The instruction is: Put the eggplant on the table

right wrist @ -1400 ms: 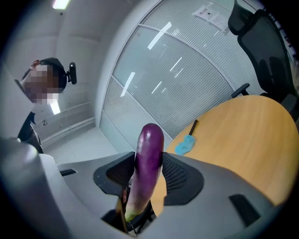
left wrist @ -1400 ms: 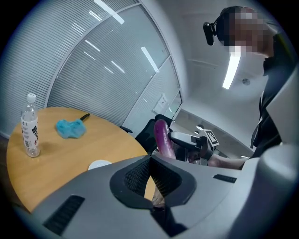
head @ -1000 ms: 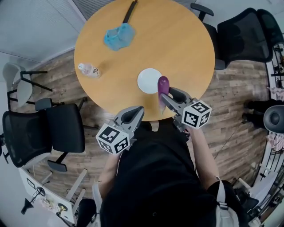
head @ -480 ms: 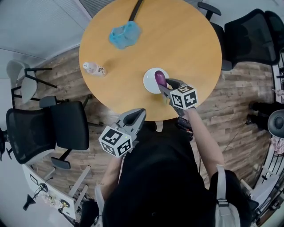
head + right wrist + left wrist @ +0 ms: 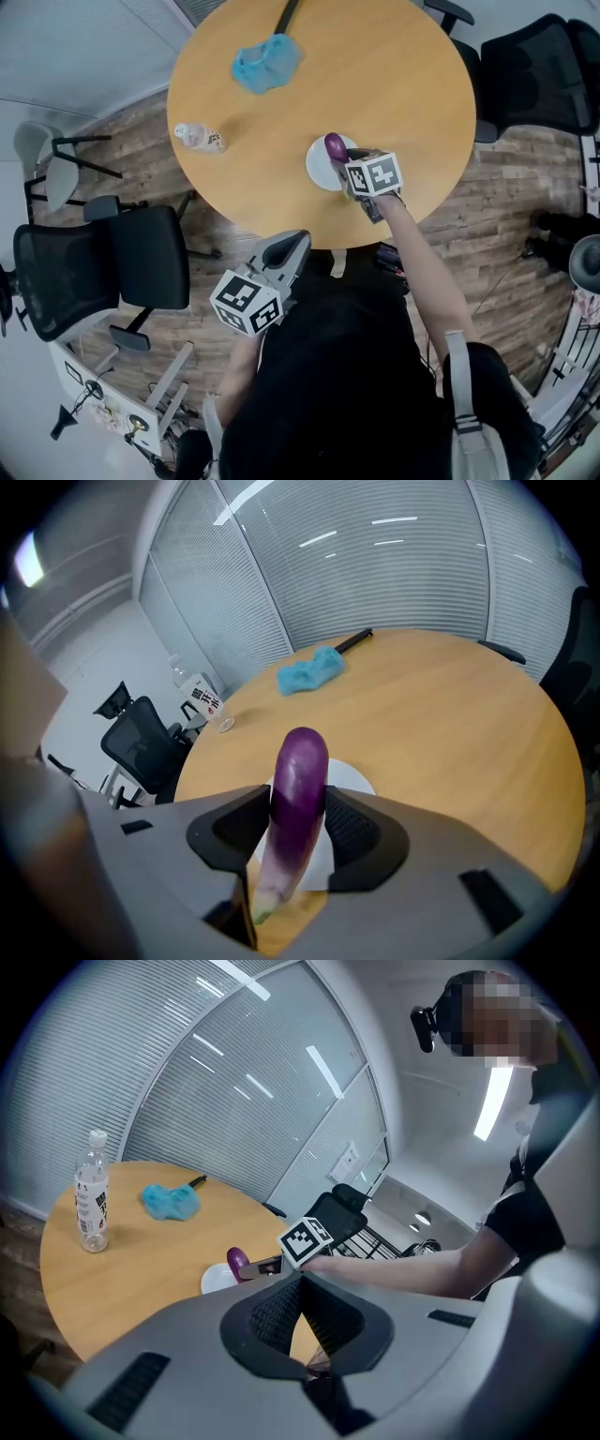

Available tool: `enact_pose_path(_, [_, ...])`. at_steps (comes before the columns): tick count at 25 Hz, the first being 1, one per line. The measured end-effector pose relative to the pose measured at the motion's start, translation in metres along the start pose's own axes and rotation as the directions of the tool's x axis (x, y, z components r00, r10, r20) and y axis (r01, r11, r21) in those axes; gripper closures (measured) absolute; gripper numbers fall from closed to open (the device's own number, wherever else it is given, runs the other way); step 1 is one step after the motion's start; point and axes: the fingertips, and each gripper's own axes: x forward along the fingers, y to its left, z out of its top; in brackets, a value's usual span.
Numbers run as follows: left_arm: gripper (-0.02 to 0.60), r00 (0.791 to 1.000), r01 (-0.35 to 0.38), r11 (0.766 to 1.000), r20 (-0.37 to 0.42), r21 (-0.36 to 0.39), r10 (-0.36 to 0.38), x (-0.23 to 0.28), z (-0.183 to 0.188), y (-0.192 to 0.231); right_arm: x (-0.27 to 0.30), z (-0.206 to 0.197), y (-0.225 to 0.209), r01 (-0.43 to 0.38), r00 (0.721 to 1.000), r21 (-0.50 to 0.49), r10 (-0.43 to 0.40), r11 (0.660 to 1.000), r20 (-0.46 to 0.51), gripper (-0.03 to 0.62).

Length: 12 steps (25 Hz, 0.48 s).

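The right gripper point(image 5: 343, 164) has its jaws clenched on the eggplant point(image 5: 298, 761) over the plate point(image 5: 317, 171), at the worktop's point(image 5: 375, 75) 6 o'clock. Dropped there, the eggplant could roll off the edge. The left gripper point(image 5: 284, 253) is clenched on nothing.

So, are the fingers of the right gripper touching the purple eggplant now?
Touching. In the right gripper view, the right gripper has both fingers pressed against the sides of the long purple eggplant, with no gap on either side.

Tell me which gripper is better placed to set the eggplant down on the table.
Right. The right gripper is shut on the eggplant, over the table by the white plate. The left gripper is shut, empty, and sits near the person's body, off the table edge.
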Motion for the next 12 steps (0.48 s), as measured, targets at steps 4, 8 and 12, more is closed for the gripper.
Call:
enact_pose_path(4, [0.572,1.0,-0.011,1.0,0.009,-0.009,0.011,-0.004,-0.001,0.002,0.014,-0.001,-0.009,0.025,0.999,0.057,-0.023,0.998,-0.032,0.407])
enact_pose_path(8, [0.572,1.0,-0.022,0.999,0.018,-0.023,0.022,-0.008,-0.003,0.004,0.022,-0.003,-0.012,0.045,0.998,0.084,-0.041,0.995,-0.046,0.407])
enact_pose_path(12, [0.572,0.999,-0.03,0.999,0.02,-0.024,0.03,-0.01,-0.004,0.004,0.029,-0.005,-0.009,0.024,0.998,0.095,-0.019,0.995,-0.063,0.407])
